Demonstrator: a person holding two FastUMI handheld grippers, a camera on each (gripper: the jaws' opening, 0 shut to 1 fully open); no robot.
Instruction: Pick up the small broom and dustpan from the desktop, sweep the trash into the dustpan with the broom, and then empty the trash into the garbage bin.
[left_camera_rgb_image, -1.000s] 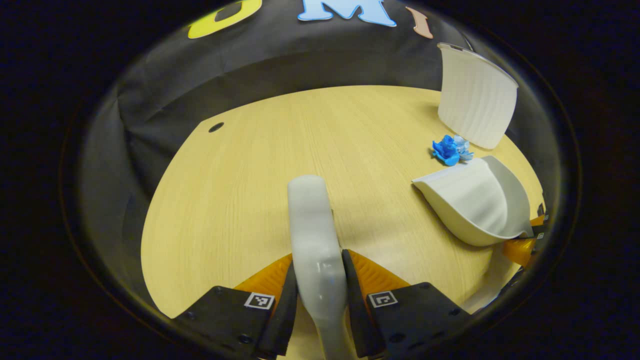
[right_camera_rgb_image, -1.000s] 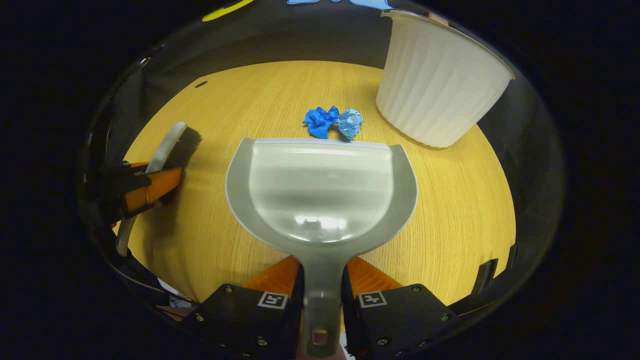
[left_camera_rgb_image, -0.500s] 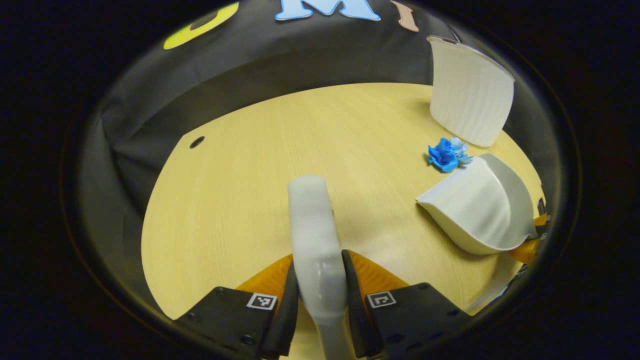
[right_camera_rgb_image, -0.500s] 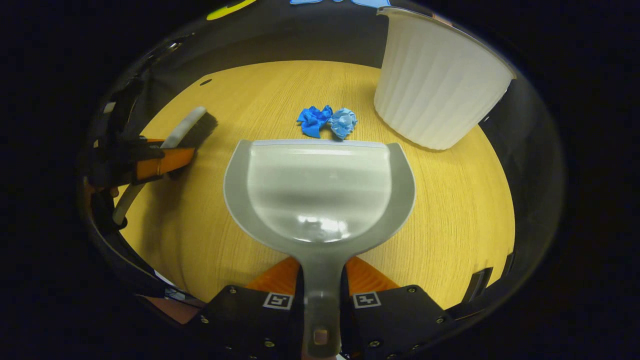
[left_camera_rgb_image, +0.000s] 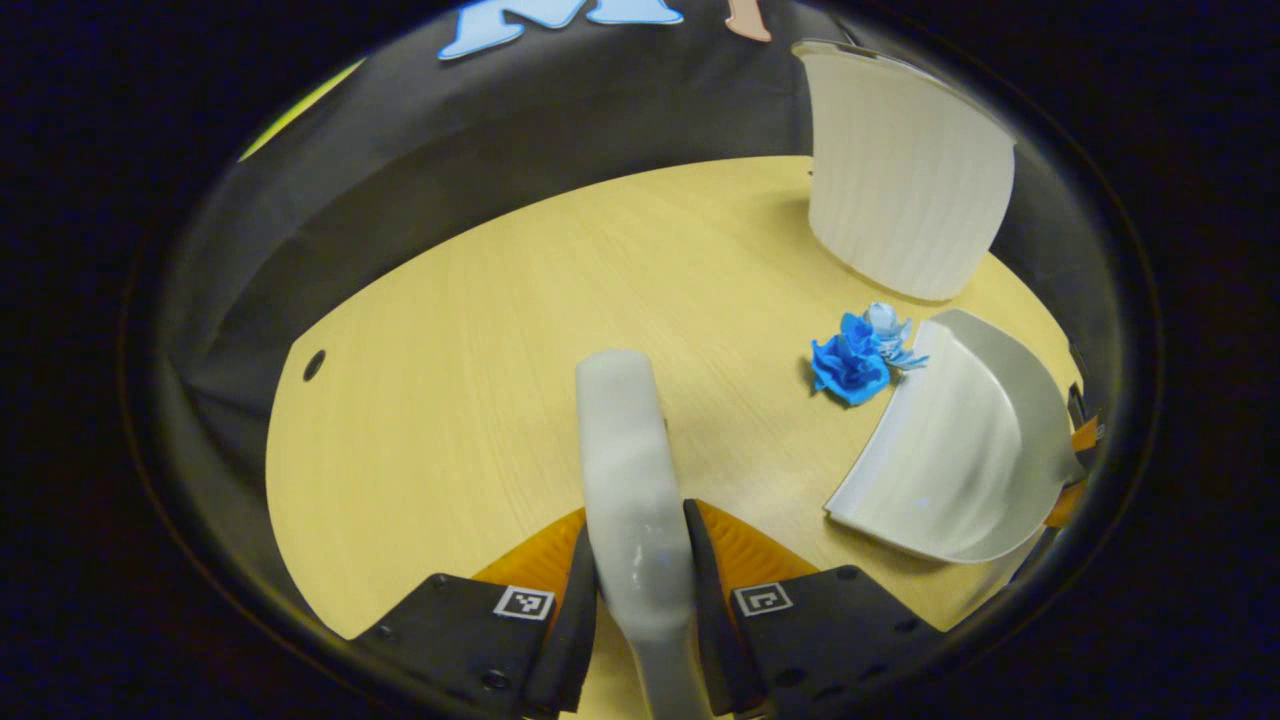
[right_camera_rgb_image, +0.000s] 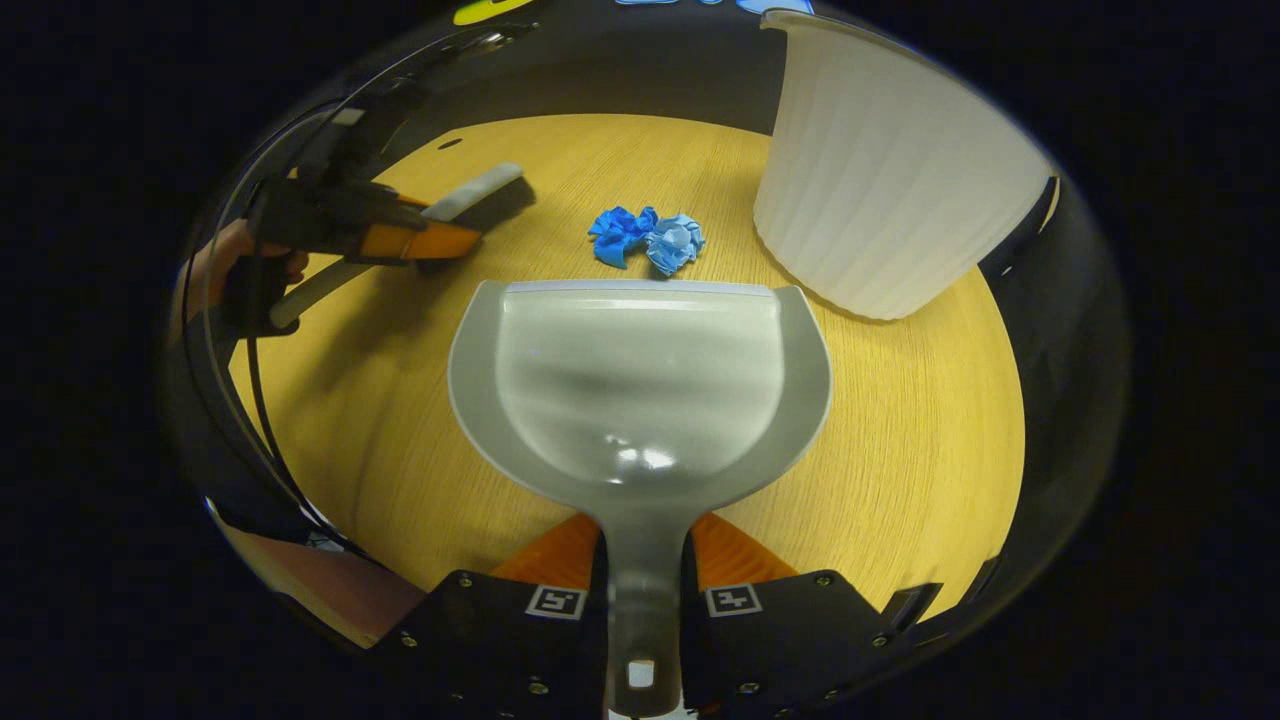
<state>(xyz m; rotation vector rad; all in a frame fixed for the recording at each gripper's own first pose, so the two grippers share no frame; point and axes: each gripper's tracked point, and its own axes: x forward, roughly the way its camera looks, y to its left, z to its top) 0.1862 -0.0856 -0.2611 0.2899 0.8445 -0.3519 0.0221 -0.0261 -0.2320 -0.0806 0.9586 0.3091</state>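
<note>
Two blue paper wads (right_camera_rgb_image: 645, 238) sit on the wooden counter (right_camera_rgb_image: 920, 440), just past the front lip of the grey dustpan (right_camera_rgb_image: 640, 380) at frame centre in the right gripper view. Right claw (right_camera_rgb_image: 643, 590) pinches the dustpan handle at bottom centre. White ribbed garbage bin (right_camera_rgb_image: 885, 180) stands upper right, near the wads. Left claw (left_camera_rgb_image: 640, 585) is clamped on the small broom (left_camera_rgb_image: 630, 470) handle, bottom centre of the left gripper view; broom head reaches toward the wads, upper left in the right gripper view.
</note>
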